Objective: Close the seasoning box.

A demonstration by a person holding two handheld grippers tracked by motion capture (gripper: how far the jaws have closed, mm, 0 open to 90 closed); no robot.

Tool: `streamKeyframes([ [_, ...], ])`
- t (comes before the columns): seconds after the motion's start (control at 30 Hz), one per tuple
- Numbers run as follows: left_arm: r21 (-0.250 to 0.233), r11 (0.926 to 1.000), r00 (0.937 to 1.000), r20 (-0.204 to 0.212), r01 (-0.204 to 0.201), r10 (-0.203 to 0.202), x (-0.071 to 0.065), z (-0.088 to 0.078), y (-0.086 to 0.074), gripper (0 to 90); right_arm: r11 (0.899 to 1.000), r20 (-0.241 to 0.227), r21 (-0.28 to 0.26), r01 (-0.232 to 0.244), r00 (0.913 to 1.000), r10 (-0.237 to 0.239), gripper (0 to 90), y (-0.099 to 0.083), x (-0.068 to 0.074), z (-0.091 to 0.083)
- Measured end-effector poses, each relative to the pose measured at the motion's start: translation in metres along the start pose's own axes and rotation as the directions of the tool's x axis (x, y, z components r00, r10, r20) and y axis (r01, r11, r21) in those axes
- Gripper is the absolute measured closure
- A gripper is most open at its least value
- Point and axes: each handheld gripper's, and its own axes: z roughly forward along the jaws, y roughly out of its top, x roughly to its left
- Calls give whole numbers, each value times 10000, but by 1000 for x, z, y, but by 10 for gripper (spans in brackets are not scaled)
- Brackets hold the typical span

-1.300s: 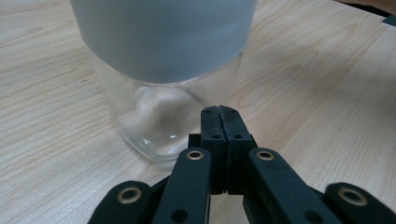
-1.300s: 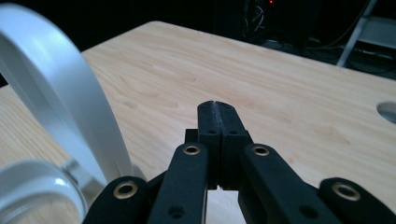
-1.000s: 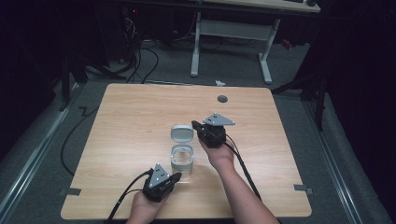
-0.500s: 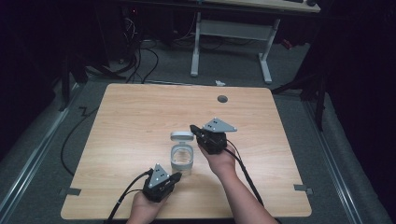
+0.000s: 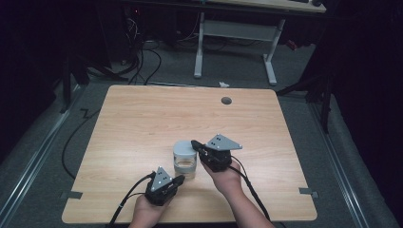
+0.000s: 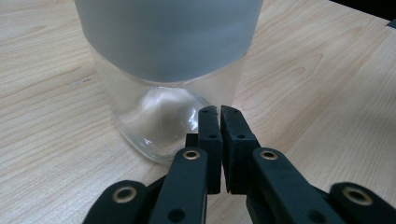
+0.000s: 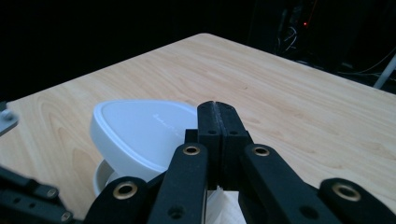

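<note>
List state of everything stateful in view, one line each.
Clear glass jar: upright on the table, empty as far as visible.
White plastic lid: on the jar's mouth, tilted, not seated flat.
Left gripper: shut, empty, tips by the jar's base.
Right gripper: shut, empty, tips at the lid.

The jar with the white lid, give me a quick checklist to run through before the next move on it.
1. Glass jar upright on the table: ok.
2. White lid seated square on the jar: not ok, in the right gripper view it sits tilted over the rim.
3. Right gripper at the lid with jaws shut: ok, though whether it touches the lid cannot tell.
4. Left gripper at the jar's base with jaws nearly shut and nothing between them: ok.
5. Left gripper bracing the glass: cannot tell.
6. Jar well in from the table's edges: ok.
</note>
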Motion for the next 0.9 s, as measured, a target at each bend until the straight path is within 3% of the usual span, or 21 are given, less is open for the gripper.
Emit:
streamKeyframes([
  [0.27, -35, 9999, 9999, 20, 163, -163, 0, -2, 3, 866, 9999, -212, 90, 125, 9997, -123, 895, -13, 9, -5],
  [0.4, -224, 9997, 10000, 52, 30, -29, 2, -14, 13, 845, 9993, -54, -298, 205, 9998, -207, 891, -8, 6, -18],
  [0.47, -331, 9994, 10000, -45, -48, 47, 8, -21, 20, 826, 9991, 81, -390, 170, 9998, -167, 891, -8, 1, -24],
  [0.5, -447, 9989, 9995, -280, -130, 117, 19, -28, 27, 800, 9991, 251, -373, 180, 9995, -171, 890, -12, -6, -28],
  [0.53, -447, 9989, 9995, -280, -130, 117, 19, -28, 27, 789, 9991, 251, -373, 180, 9995, -171, 890, -12, -6, -28],
  [0.6, -508, 9981, 9963, -798, -359, 318, 32, -31, 33, 771, 9998, 402, -223, -14, 9992, 23, 886, -20, -14, -31],
  [0.67, -546, 9974, 9893, -1402, -472, 392, 47, -35, 40, 709, 9998, 623, -53, -191, 9979, 194, 879, -30, -22, -34],
  [0.73, -562, 9962, 9784, -1995, -665, 540, 63, -38, 45, 640, 9992, 857, 117, -388, 9956, 377, 871, -41, -32, -38],
  [0.8, -534, 9949, 9635, -2587, -855, 689, 78, -42, 51, 588, 9980, 1163, 255, -576, 9917, 543, 856, -52, -44, -44],
  [0.83, -562, 9937, 9535, -2916, -966, 762, 86, -44, 55, 550, 9958, 1580, 326, -856, 9842, 794, 835, -64, -57, -52],
  [0.9, -712, 9925, 9396, -3352, -991, 697, 98, -48, 61, 534, 9945, 1820, 357, -981, 9792, 900, 822, -69, -64, -57],
])
